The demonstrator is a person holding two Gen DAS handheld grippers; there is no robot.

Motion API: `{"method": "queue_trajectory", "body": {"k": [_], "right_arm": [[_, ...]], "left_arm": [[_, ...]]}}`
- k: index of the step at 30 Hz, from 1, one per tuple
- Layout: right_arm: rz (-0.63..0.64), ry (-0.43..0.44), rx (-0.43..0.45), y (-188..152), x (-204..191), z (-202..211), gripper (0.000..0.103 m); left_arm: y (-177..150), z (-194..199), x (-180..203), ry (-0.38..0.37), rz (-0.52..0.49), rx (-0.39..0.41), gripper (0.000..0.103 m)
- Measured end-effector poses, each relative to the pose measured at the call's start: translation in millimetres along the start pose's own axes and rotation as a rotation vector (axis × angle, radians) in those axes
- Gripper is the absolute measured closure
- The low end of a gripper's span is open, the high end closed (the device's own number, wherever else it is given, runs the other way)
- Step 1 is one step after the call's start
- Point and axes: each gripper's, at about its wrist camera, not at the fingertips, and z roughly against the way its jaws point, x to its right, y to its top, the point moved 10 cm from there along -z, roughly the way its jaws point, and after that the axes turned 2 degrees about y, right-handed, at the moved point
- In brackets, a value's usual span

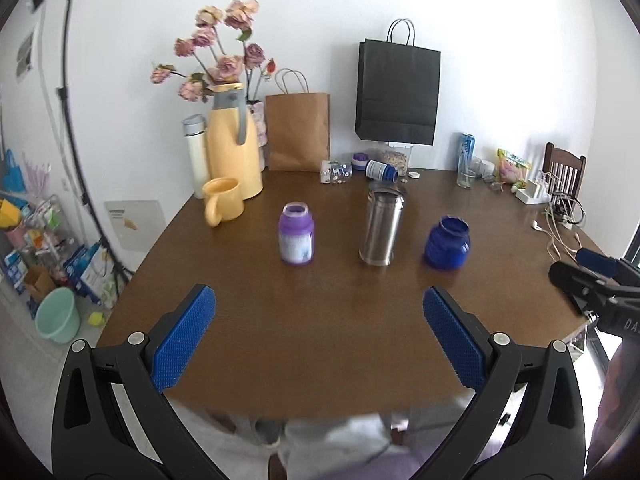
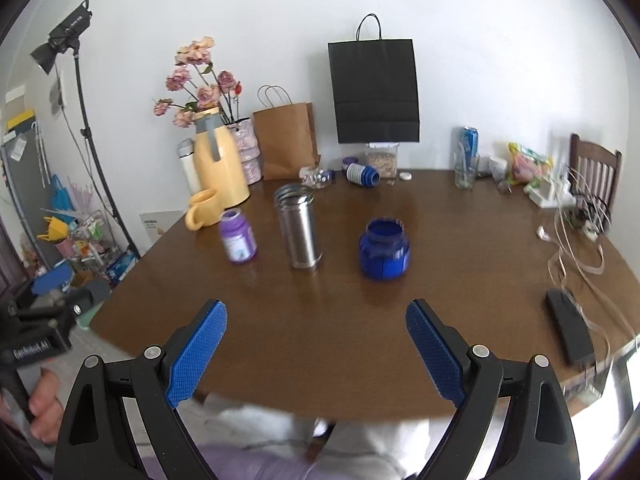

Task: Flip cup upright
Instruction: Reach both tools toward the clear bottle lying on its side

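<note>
Steel cup [image 1: 381,229] is seen mid-frame on table [image 1: 320,340], mouth up (seemingly upright already), between purple bottle [image 1: 296,235] and blue jar [image 1: 447,243]. Left gripper [image 1: 319,340] and right gripper [image 2: 316,354] are held spread, empty, low in frame, clear of cup.

Brown wooden table [image 1: 320,340]; silver steel cup [image 1: 381,229]; purple bottle [image 1: 296,234] with a pale, perhaps white, label; deep blue jar [image 1: 447,243]; yellow mug [image 1: 222,201]; black bag [image 1: 397,94]; blue cross-hatched gripper pads [image 1: 185,342].
</note>
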Motion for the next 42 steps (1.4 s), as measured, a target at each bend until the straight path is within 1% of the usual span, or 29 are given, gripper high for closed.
{"method": "queue_trajectory", "body": {"k": [3, 4, 5, 7, 9, 10, 12, 14, 15, 16, 17, 19, 20, 21, 22, 23, 25, 26, 28, 29, 30, 31, 33, 34, 36, 37, 40, 42], "right_arm": [[0.028, -0.029, -0.024, 40, 24, -35, 0.009], [0.076, -0.061, -0.039, 59, 32, -50, 0.009], [0.125, -0.070, -0.042, 75, 35, -61, 0.009], [0.180, -0.083, -0.033, 103, 43, -78, 0.009], [0.230, -0.127, -0.046, 143, 55, -103, 0.009], [0.245, -0.123, -0.059, 160, 58, -115, 0.009], [0.242, -0.096, -0.083, 186, 61, -135, 0.009], [0.219, -0.060, -0.148, 214, 65, -166, 0.009], [0.219, -0.044, -0.183, 222, 66, -181, 0.009], [0.222, -0.028, -0.211, 230, 66, -195, 0.009], [0.238, 0.000, -0.238, 239, 63, -213, 0.009], [0.268, 0.043, -0.288, 249, 57, -244, 0.009], [0.289, 0.064, -0.327, 253, 54, -265, 0.009], [0.313, 0.075, -0.353, 256, 50, -282, 0.009], [0.355, 0.068, -0.372, 260, 48, -302, 0.009], [0.409, 0.047, -0.380, 264, 46, -328, 0.009], [0.470, 0.008, -0.409, 268, 46, -376, 0.009], [0.460, 0.007, -0.435, 267, 47, -409, 0.009], [0.413, 0.056, -0.484, 263, 45, -453, 0.009], [0.374, 0.080, -0.507, 258, 45, -478, 0.009], [0.344, 0.089, -0.518, 255, 46, -495, 0.009], [0.302, 0.105, -0.534, 249, 46, -519, 0.009], [0.261, 0.123, -0.566, 241, 47, -548, 0.009], [0.232, 0.130, -0.578, 238, 48, -563, 0.009], [0.169, 0.150, -0.599, 231, 51, -590, 0.009], [0.138, 0.147, -0.607, 230, 54, -601, 0.009], [0.016, 0.188, -0.625, 222, 57, -628, 0.009], [0.021, 0.176, -0.574, 227, 54, -636, 0.009]], "left_arm": [[34, -47, 5, -0.054, 0.002, -0.048, 0.000], [45, -60, 6, -0.073, 0.004, -0.063, 0.000], [57, -74, 8, -0.101, 0.007, -0.084, 0.000], [84, -105, 12, -0.149, 0.017, -0.126, 0.000], [115, -137, 12, -0.162, 0.024, -0.161, 0.000], [126, -148, 14, -0.160, 0.017, -0.171, 0.000], [153, -177, 18, -0.163, -0.038, -0.199, 0.000], [174, -209, 20, -0.140, -0.132, -0.244, 0.000], [185, -225, 18, -0.117, -0.159, -0.256, 0.000], [195, -240, 14, -0.091, -0.154, -0.267, 0.000], [203, -254, 11, -0.082, -0.137, -0.286, 0.000], [216, -282, 6, -0.101, -0.073, -0.340, 0.000], [222, -297, 5, -0.115, -0.044, -0.367, 0.000], [225, -309, 4, -0.119, -0.027, -0.387, 0.000], [229, -326, 0, -0.120, -0.006, -0.406, 0.000], [231, -342, -2, -0.113, 0.016, -0.420, 0.000], [233, -386, -7, -0.097, 0.060, -0.467, 0.000], [230, -406, -8, -0.102, 0.087, -0.493, 0.000], [216, -455, -12, -0.127, 0.150, -0.569, 0.000], [207, -473, -12, -0.152, 0.184, -0.611, 0.000], [195, -493, -15, -0.197, 0.256, -0.646, 0.000], [186, -503, -20, -0.205, 0.315, -0.667, 0.000], [168, -521, -30, -0.201, 0.428, -0.709, 0.000], [162, -528, -33, -0.211, 0.467, -0.722, 0.000], [158, -537, -35, -0.211, 0.489, -0.724, 0.000], [158, -542, -36, -0.196, 0.480, -0.719, 0.000], [159, -555, -38, -0.165, 0.439, -0.725, 0.000], [158, -559, -33, -0.182, 0.412, -0.731, 0.000]]}}
